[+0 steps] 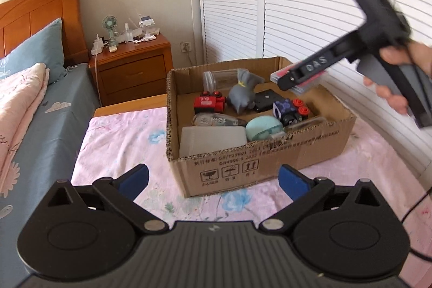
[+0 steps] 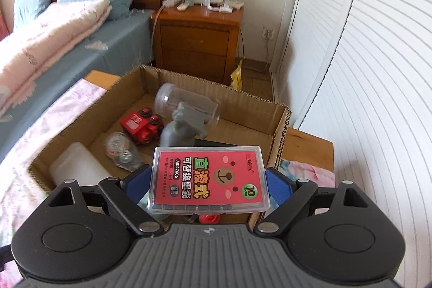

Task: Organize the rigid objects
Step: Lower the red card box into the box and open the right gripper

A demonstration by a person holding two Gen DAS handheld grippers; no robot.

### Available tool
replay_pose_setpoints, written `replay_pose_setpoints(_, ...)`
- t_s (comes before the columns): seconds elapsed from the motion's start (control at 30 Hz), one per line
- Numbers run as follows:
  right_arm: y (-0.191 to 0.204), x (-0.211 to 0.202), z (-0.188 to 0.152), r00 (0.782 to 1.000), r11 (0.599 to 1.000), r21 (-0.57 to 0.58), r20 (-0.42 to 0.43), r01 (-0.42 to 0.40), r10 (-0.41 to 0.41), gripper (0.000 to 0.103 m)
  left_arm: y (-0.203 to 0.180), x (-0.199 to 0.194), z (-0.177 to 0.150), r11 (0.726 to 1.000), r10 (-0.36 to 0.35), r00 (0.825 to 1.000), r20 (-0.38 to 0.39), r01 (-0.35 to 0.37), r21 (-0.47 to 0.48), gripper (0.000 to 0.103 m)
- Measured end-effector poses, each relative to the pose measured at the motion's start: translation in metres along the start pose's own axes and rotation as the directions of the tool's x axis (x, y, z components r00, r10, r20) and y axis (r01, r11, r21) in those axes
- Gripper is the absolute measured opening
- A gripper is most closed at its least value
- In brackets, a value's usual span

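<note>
A cardboard box (image 1: 270, 161) stands on a pink flowered cloth. It holds a red toy truck (image 1: 209, 103), a grey figurine (image 1: 241, 96), a clear jar (image 1: 218, 78), a teal round case (image 1: 263, 128), a blue cube toy (image 1: 286, 109) and a white block (image 1: 213, 138). My right gripper (image 2: 209, 180) is shut on a clear plastic case with a red label (image 2: 209, 178) and holds it above the box's right end; the case also shows in the left wrist view (image 1: 299, 78). My left gripper (image 1: 213, 180) is open and empty, in front of the box.
A bed with blue sheet (image 1: 43, 126) and pink quilt (image 1: 19, 109) lies to the left. A wooden nightstand (image 1: 135, 66) with a small fan and clutter stands behind. White louvered doors (image 1: 297, 4) run along the right. A black cable (image 1: 415, 209) hangs at right.
</note>
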State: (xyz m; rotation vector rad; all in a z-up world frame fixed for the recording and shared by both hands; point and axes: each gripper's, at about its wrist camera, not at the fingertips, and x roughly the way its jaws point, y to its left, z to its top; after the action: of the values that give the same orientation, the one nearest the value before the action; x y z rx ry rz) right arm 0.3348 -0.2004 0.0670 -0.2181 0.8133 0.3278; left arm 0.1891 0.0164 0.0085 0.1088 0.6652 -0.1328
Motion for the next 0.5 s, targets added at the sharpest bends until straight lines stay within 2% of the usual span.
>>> replay_pose_setpoints(0.23, -0.004, 0.031, 0.011, 0.999, 0.999, -0.033, -0.034, 0.04, -0.041, 0.093, 0.001, -0.003, -0.002, 1.0, -0.008, 1.0, -0.013, 0.008, -0.019, 0.102)
replay_pose_setpoints(0.3, -0.006, 0.037, 0.012, 0.998, 0.998, -0.033, -0.039, 0.055, -0.056, 0.103, -0.001, -0.006, -0.003, 1.0, -0.006, 1.0, -0.005, 0.006, -0.008, 0.102)
replay_pose_setpoints(0.5, -0.009, 0.023, 0.012, 0.999, 0.999, 0.021, -0.017, 0.048, -0.048, 0.103, -0.003, -0.009, -0.002, 1.0, 0.005, 1.0, 0.006, -0.005, -0.008, 0.102)
